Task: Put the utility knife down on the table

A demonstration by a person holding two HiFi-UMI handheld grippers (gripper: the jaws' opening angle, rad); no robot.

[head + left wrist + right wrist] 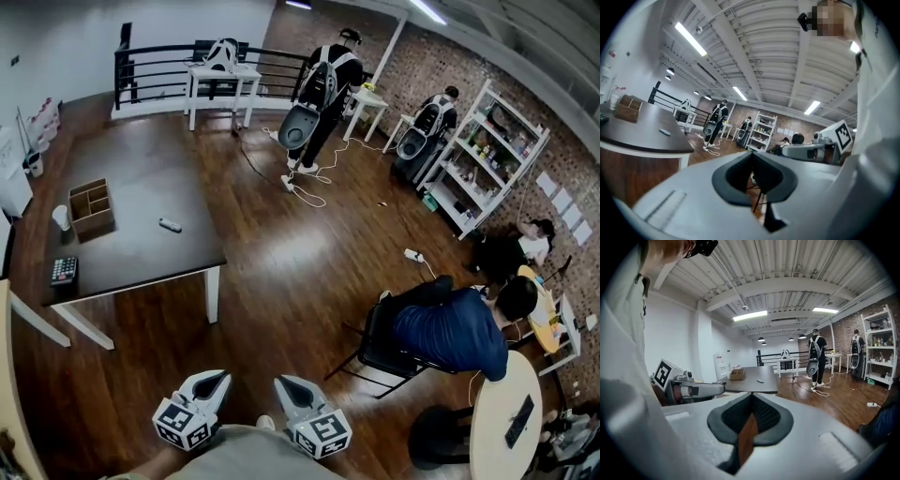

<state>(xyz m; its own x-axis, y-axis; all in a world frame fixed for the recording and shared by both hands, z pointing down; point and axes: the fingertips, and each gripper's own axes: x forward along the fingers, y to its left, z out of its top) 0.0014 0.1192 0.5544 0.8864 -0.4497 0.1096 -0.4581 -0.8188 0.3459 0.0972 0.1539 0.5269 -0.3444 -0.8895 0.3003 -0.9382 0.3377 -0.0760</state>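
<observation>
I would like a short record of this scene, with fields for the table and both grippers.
table: dark, away from both grippers
on table: box, cup, black keypad, small grey item, perhaps the knife
left gripper: shut, empty
right gripper: shut, empty

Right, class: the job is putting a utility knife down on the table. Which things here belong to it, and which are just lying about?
Job in hand: dark table; small pale object on it, possibly the knife; left hand-held gripper and right hand-held gripper, both shut, empty.
Lying about: wooden box, white cup, black keypad, all on that table; white shelf unit.
</observation>
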